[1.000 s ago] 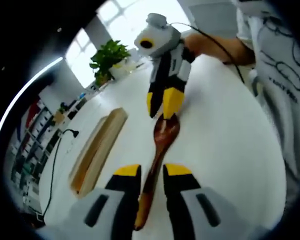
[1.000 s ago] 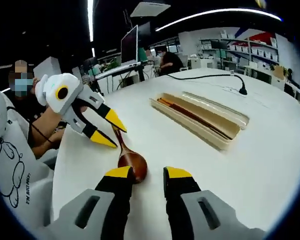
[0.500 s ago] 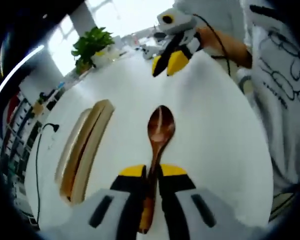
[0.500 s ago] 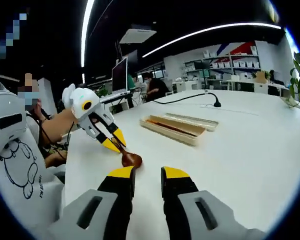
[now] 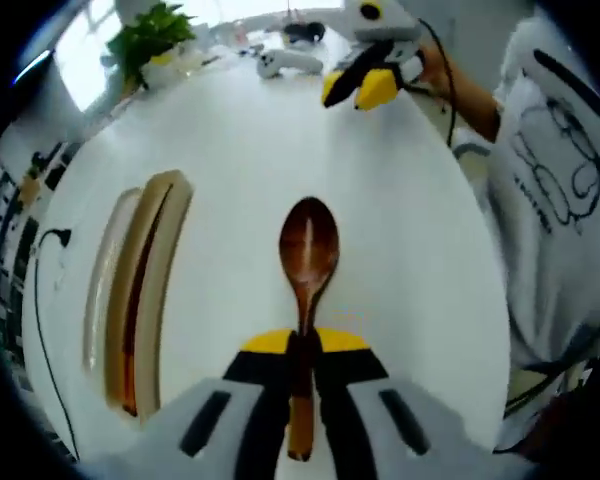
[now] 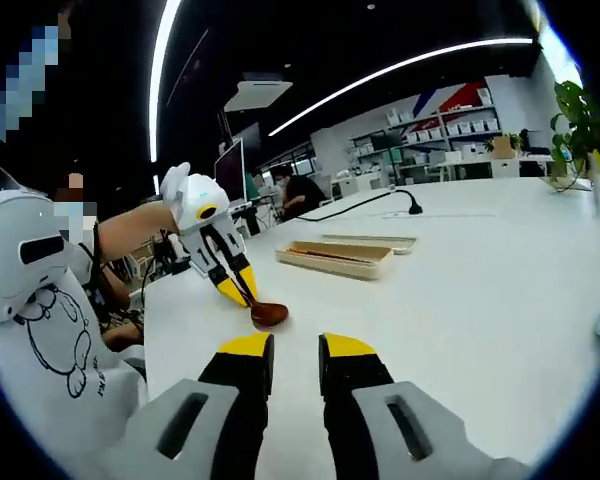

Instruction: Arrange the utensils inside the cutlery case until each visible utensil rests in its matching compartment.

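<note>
The left gripper point(image 5: 302, 342) pinches a wooden spoon point(image 5: 307, 247) above the white table point(image 5: 410, 240), beside the open cutlery case point(image 5: 140, 290); the right gripper point(image 6: 284, 346) hovers with jaws slightly parted, empty

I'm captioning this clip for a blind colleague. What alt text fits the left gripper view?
The left gripper is shut on the handle of a brown wooden spoon, its bowl pointing away over a white table. An open cutlery case lies to the left, and the right gripper is at the top, apart from the spoon.
</note>
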The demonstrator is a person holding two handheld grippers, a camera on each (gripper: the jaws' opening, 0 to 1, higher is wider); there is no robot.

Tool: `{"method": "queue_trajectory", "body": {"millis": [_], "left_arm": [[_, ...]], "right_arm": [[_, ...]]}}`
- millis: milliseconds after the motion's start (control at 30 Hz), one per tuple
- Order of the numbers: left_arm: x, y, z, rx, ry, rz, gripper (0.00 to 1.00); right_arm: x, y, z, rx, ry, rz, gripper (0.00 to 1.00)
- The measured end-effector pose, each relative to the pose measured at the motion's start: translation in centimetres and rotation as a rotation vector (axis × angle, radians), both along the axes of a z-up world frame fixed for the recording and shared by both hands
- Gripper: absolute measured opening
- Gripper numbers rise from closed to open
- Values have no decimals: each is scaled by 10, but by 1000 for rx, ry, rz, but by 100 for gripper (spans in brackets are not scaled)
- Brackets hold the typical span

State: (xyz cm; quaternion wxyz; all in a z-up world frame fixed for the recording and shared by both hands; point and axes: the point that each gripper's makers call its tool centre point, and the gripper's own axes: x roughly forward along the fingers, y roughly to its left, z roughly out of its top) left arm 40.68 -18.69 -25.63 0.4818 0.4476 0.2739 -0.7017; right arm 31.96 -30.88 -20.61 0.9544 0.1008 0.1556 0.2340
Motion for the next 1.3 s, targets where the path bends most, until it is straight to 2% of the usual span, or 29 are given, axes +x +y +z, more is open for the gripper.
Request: {"method": "queue_trajectory", "body": {"millis": [167,233,367,467,600,667,767,900,1000,1100,1133,1200,1267,1300], "left_arm": [[-11,-1,-3,41,-20,-22,7],[-12,0,-3,39,-41,-66,7],[-17,-1,-4,40,-70,-73,6],[-5,3,-2,42,-65,-44,6],[2,8,-1,28,-20,-9,5],[3,11,0,35,-25,-13,5],[7,19,0,53,-66,-29,5],[10,23,5,44,-70,-22,5],[16,24,13,48,-91,-15,5],[24,24,26,60,-139,-28,5],[30,21,35,47,-163,-27,5],[39,17,49,21,-177,-34,5],[48,13,61,32,-170,-23,5],[58,8,68,5,-219,-26,5]], "right_arm": [[-4,-5,-2,27,-9,-29,14],[-4,-9,-4,28,-9,-46,13],[-7,-17,-8,19,-4,-82,12],[-12,-23,-6,33,-15,-102,11],[-16,-28,3,66,-30,-117,9],[-17,-30,6,63,-39,-120,9],[-21,-34,8,62,-50,-131,8],[-24,-37,5,61,-47,-143,8],[-26,-41,5,75,-57,-156,7],[-27,-42,7,97,-70,-166,7],[-28,-41,8,108,-81,-162,7],[-30,-38,11,128,-93,-151,7],[-33,-35,13,129,-102,-144,7],[-35,-35,13,130,-102,-144,7]]}}
